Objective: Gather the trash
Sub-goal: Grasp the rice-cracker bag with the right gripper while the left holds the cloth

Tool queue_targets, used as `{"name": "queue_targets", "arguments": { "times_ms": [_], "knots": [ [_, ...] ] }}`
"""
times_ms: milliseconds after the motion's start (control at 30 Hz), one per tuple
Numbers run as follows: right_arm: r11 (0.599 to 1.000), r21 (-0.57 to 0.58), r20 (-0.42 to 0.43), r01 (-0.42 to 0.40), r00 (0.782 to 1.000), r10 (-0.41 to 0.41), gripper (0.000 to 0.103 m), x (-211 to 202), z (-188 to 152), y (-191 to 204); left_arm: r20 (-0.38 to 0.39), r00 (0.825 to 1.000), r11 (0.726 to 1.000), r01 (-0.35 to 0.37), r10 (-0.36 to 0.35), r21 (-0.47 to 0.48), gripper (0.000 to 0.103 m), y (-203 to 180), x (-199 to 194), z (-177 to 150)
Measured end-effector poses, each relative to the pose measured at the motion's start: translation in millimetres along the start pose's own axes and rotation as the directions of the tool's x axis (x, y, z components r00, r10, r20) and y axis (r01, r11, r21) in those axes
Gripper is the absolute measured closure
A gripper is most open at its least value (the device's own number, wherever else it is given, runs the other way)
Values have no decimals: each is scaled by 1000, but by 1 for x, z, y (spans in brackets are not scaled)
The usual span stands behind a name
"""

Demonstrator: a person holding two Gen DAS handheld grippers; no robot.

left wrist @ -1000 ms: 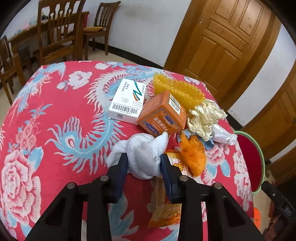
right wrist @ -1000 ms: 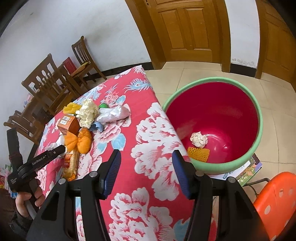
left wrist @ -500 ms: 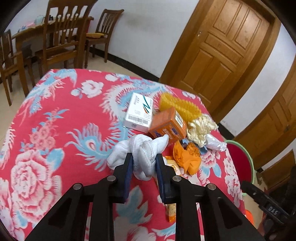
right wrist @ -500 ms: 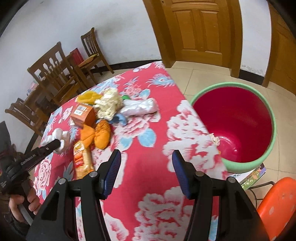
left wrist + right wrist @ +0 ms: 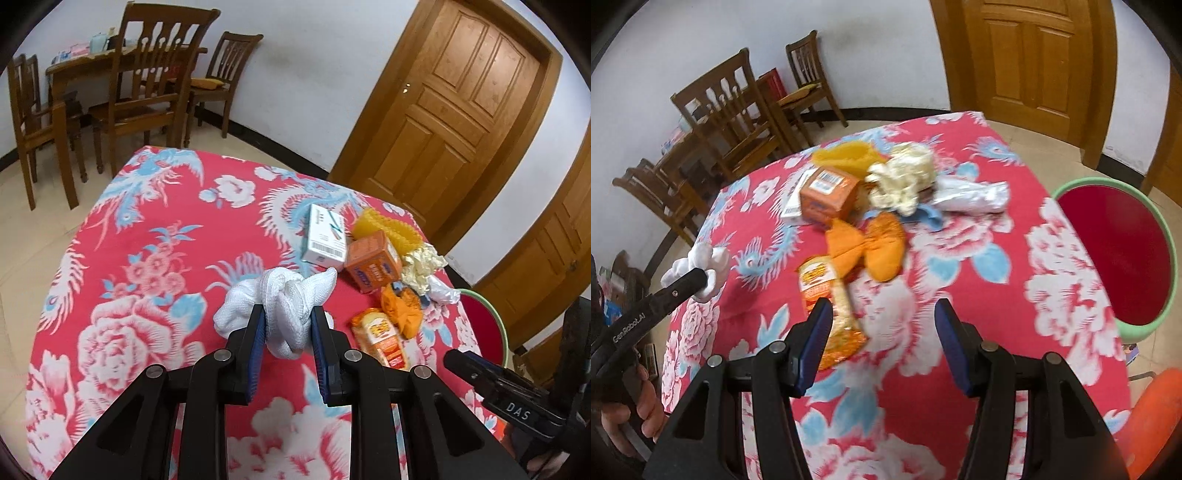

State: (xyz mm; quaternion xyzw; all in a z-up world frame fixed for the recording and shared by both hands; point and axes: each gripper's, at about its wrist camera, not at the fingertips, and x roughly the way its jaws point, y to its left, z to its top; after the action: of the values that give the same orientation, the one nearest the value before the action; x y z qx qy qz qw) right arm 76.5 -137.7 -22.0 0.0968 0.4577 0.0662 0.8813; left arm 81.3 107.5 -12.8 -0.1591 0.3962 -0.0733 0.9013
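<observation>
- Since the earlier frames, the left gripper [image 5: 288, 325] has closed its jaws on the knotted white cloth [image 5: 286, 306] and now it holds the cloth off the tablecloth [image 5: 122, 258], away from the pile where it lay before.
- Between the blue pads [image 5: 256, 339] the cloth is squeezed, with its loose ends sticking out to the left and to the upper right.
- From the right wrist view, the same cloth [image 5: 701, 266] shows at the tip of the left gripper, near the left edge of the table, and a hand [image 5: 631, 413] holds the handle below.
- The right gripper [image 5: 882, 332] has moved from above the bin side toward the pile; its jaws stand apart with nothing between them, over the red flowered cloth.
- Just beside its left finger lies the orange snack packet [image 5: 827, 306].
- Further away lie the orange wrapper [image 5: 868, 247], the orange box [image 5: 829, 195], the white box [image 5: 325, 240], the yellow mesh piece [image 5: 846, 155], the crumpled cream paper [image 5: 903, 177] and the silver wrapper [image 5: 971, 195], all close together.
- The red bin with green rim [image 5: 1115, 251] stands on the floor at the right side of the table.
- Wooden chairs [image 5: 147, 85] stand behind the table near the wall.
</observation>
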Motion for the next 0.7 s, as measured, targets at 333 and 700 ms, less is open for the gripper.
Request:
{"name": "queue_targets", "arguments": {
  "times_ms": [333,700],
  "knots": [
    [1000,-27,-65,4,998,-5,44,31,-5,23,-18,1000,1000,14,-14,-9,79,15,6,0],
    [995,-93,-123,-34,992,22,44,53,-9,40,-20,1000,1000,11,-11,-23,79,11,10,-3]
  ]
}}
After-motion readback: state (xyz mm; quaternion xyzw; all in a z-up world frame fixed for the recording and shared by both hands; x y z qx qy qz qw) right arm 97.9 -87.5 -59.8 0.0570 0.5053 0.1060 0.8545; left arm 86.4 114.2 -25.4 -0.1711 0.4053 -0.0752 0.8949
